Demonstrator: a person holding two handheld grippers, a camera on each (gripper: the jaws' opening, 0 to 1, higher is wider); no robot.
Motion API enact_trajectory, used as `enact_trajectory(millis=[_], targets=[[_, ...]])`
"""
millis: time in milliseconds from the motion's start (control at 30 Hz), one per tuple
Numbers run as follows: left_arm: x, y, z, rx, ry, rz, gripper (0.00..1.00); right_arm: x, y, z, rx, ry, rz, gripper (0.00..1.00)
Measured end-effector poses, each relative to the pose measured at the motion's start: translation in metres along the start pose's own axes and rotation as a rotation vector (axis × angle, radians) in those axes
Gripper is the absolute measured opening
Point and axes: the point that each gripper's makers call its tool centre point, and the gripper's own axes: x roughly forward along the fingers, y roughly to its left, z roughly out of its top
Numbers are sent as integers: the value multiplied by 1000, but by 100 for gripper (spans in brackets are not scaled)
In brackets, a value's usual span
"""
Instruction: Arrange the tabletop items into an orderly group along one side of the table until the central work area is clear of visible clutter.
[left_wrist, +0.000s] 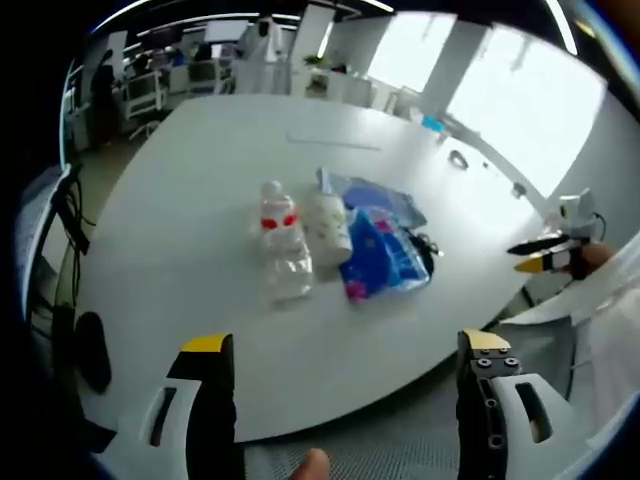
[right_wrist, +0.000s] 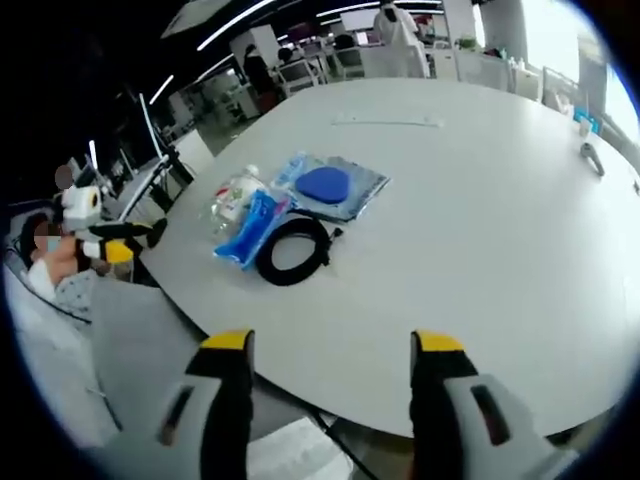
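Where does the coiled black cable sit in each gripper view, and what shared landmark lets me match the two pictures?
Left gripper view: the coiled black cable peeks out at the right edge of the pile, mostly hidden behind the blue packets.
Right gripper view: the cable lies in full sight, a ring at the near side of the pile, just left of centre.
Shared landmark: the clear water bottle.

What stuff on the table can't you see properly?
- Black cable: in the left gripper view mostly hidden behind the blue packets.
- Bottle: in the right gripper view mostly hidden behind a blue packet.
- Small things near the far table edge: too small to name.
- Packet labels: too blurred to read.
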Motion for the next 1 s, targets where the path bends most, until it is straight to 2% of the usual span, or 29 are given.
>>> enact_trajectory(millis=[167, 367, 767, 1000], targets=[[0, 5, -5, -8, 3, 17, 90, 1, 5, 5, -26, -7, 12, 64], [-1, 4, 3, -36, -36, 6, 89, 0, 7, 12, -37, -43, 24, 63], [5, 2, -3, -46, -16, 4, 88, -2, 3, 3, -25, -34, 29, 62], [12, 3, 5, -28, -4, -3, 88, -1, 2, 3, -17, -34, 27, 61]])
